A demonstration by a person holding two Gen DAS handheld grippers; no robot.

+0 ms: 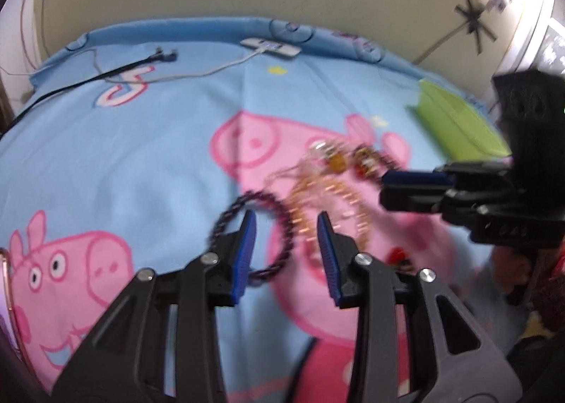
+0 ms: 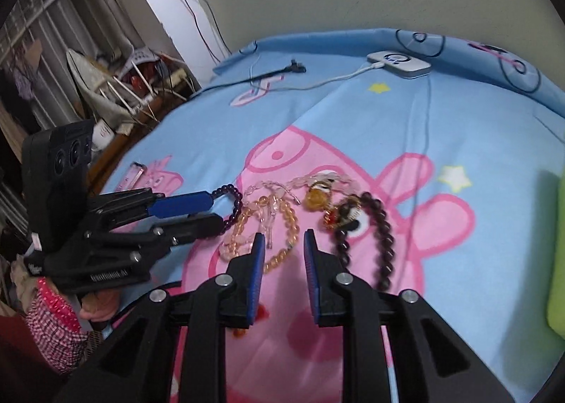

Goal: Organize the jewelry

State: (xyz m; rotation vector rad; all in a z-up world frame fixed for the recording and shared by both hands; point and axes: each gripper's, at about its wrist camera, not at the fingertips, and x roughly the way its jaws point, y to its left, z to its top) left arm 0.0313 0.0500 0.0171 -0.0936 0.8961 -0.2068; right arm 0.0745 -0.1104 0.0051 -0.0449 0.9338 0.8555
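A pile of jewelry lies on a blue cartoon-pig bedsheet (image 1: 148,142). A dark purple bead bracelet (image 1: 282,223) lies under my open left gripper (image 1: 286,223), its ring between and around the fingers; it also shows in the right wrist view (image 2: 236,205) by the left gripper (image 2: 213,209). An amber bead bracelet (image 2: 282,223), a clear pink chain (image 2: 272,191), an amber pendant (image 2: 316,200) and a dark brown bead strand (image 2: 385,244) lie just ahead of my open right gripper (image 2: 284,239). The right gripper (image 1: 383,187) shows from the side in the left wrist view.
A lime green box (image 1: 455,120) lies at the right of the bed. A white charger (image 2: 399,64) with cable and a black cable (image 2: 275,73) lie at the far edge by the wall. A pink phone (image 2: 132,173) lies at the left. Cluttered shelves (image 2: 134,85) stand beyond the bed.
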